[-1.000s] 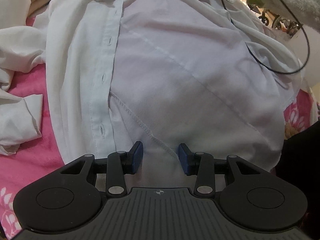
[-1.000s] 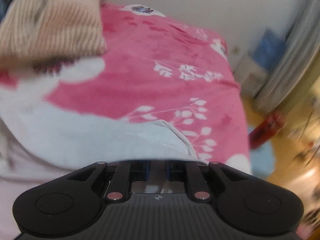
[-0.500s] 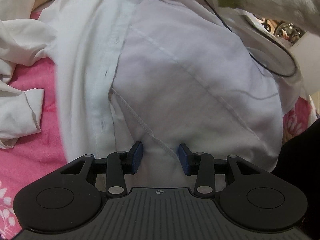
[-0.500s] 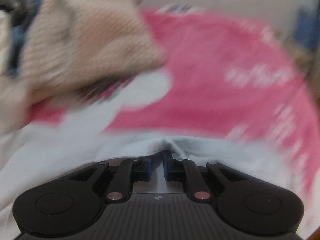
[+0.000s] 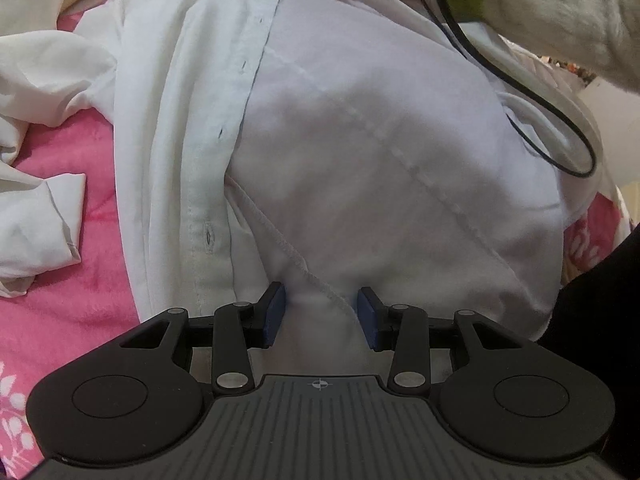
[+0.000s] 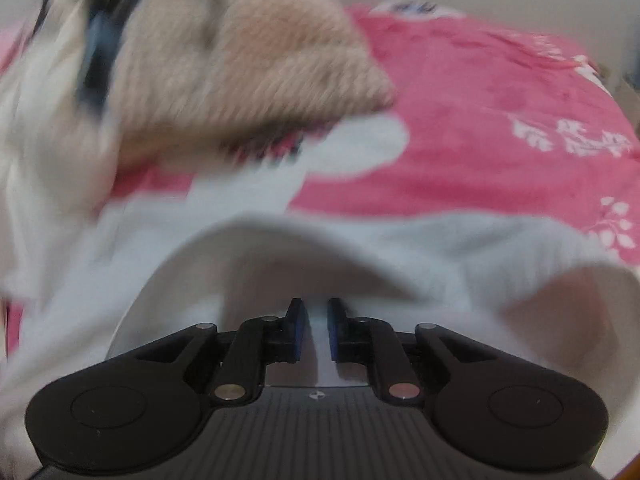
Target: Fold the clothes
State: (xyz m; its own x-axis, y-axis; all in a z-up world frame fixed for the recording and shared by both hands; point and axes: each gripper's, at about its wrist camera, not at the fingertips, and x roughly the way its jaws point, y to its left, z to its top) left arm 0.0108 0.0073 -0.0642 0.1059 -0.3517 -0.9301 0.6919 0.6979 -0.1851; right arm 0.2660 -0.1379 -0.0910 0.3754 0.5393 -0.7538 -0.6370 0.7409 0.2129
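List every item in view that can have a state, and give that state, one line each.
white shirt: spread out on the pink blanket, placket unbuttoned, one side folded over.
left gripper: jaws apart, hem between the pads, not pinched.
right gripper: nearly closed on a thin fold of white cloth.
beige knit garment: crumpled heap, unfolded.
black cable: looped loosely over the shirt.
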